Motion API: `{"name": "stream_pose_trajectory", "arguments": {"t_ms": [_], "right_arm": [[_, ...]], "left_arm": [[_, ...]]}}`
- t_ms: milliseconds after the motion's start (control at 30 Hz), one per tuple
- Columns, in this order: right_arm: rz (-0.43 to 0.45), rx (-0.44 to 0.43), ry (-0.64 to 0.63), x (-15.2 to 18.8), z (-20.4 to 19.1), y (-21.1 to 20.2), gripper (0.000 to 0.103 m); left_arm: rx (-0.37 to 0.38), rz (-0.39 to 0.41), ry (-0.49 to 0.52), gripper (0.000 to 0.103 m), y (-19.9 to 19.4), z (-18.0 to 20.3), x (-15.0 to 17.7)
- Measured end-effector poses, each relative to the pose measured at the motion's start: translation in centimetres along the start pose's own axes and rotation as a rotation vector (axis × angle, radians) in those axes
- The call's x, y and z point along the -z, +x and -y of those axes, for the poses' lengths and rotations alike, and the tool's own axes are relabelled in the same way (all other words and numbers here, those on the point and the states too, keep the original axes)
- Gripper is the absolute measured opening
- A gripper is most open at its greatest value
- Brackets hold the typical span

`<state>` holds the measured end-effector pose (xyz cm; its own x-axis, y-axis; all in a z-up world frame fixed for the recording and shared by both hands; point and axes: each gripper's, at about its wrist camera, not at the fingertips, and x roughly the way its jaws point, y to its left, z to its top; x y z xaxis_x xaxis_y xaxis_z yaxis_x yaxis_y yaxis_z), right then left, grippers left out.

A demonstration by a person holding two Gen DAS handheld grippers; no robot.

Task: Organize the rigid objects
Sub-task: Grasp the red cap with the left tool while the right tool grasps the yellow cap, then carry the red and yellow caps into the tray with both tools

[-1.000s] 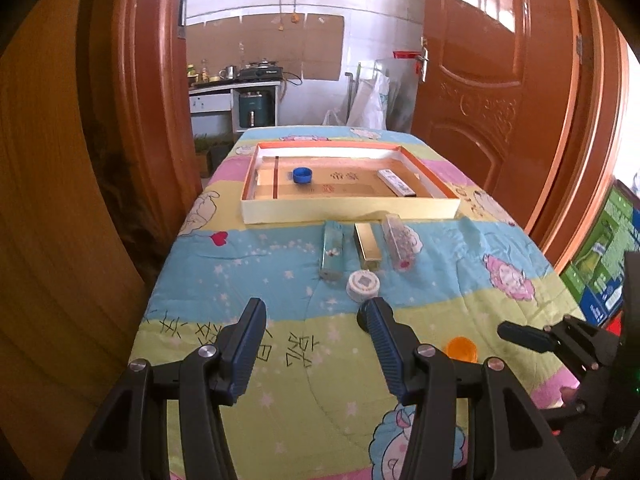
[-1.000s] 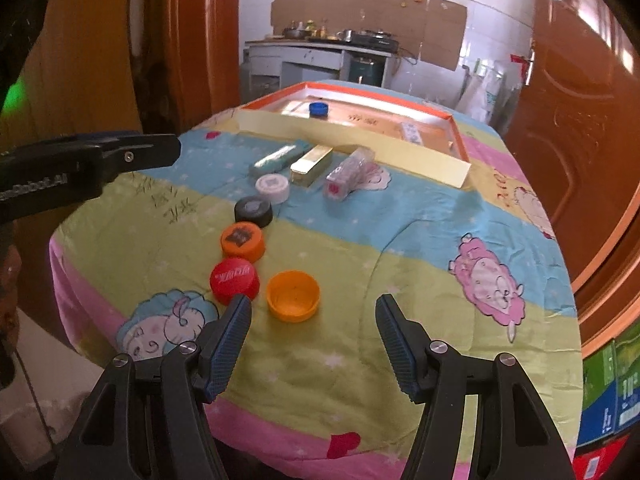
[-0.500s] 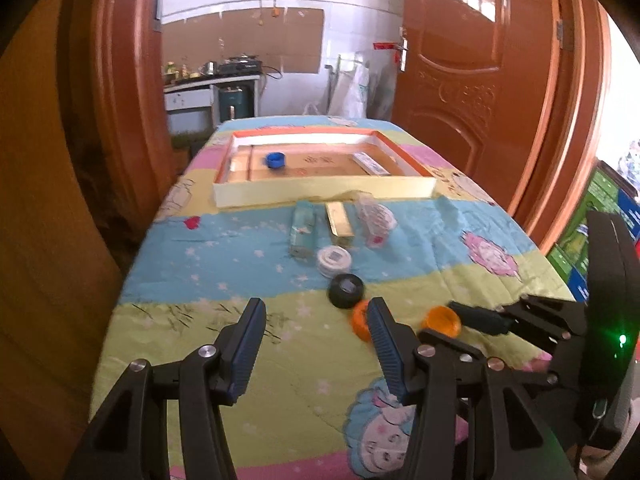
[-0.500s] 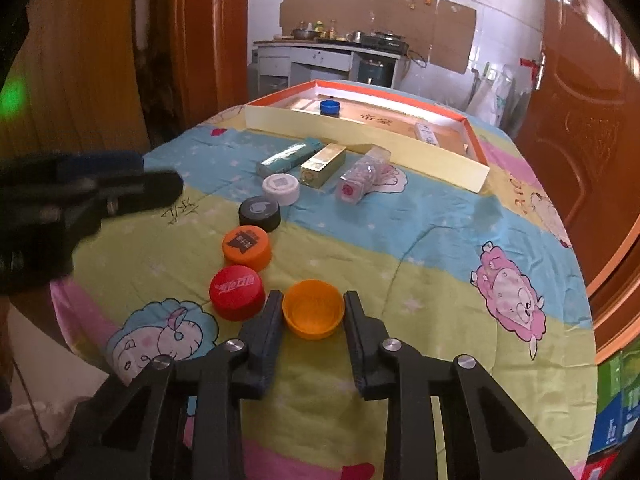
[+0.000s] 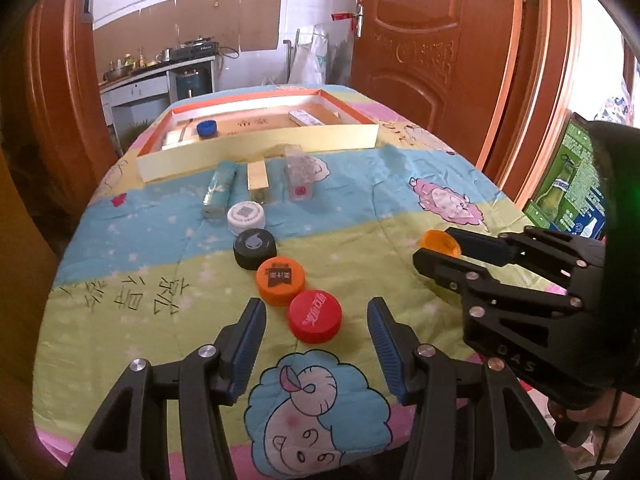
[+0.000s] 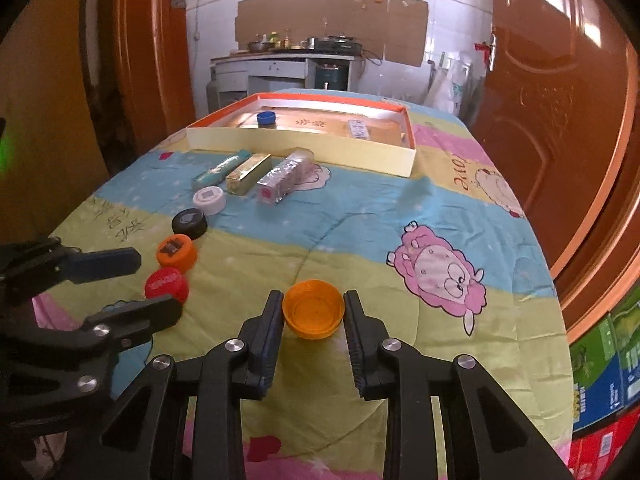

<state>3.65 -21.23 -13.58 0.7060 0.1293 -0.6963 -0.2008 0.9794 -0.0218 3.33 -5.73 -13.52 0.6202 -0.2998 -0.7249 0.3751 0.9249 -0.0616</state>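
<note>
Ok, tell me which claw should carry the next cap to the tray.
Right. Its claw is already shut on the orange cap; the left claw is open and empty, short of the red cap.

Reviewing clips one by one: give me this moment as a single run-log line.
right gripper: shut on orange cap, jaws just closed | left gripper: open, empty, by red cap | tray: blue cap inside
</note>
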Motion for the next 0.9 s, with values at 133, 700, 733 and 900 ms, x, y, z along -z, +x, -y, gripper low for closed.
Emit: {"name": "stream_pose_trajectory", "arguments": {"t_ms": [133,700,733,900], "right_arm": [[-0.003,-0.004,0.014,0.3,0.4,0.1,0.030],[0.006,-0.015,0.033,0.3,0.7,-0.2,0.030],[0.008,-0.018,0.034,0.2,0.7,-0.3,0.030],[0.025,-0.021,0.030,-0.5,0.7,-0.9,0.030]], "left_arm": [[-0.011,-0.023,-0.021,0.044,1.0,-0.3,0.2],[0.006,0.017,-0.020,0.030,-0.1,-0.6,-0.2],[0.003,0.022,-0.018,0.030,-0.3,-0.6,-0.3],[-0.007,0.049,-0.020,0.030,-1.2,-0.9,-1.3]]}}
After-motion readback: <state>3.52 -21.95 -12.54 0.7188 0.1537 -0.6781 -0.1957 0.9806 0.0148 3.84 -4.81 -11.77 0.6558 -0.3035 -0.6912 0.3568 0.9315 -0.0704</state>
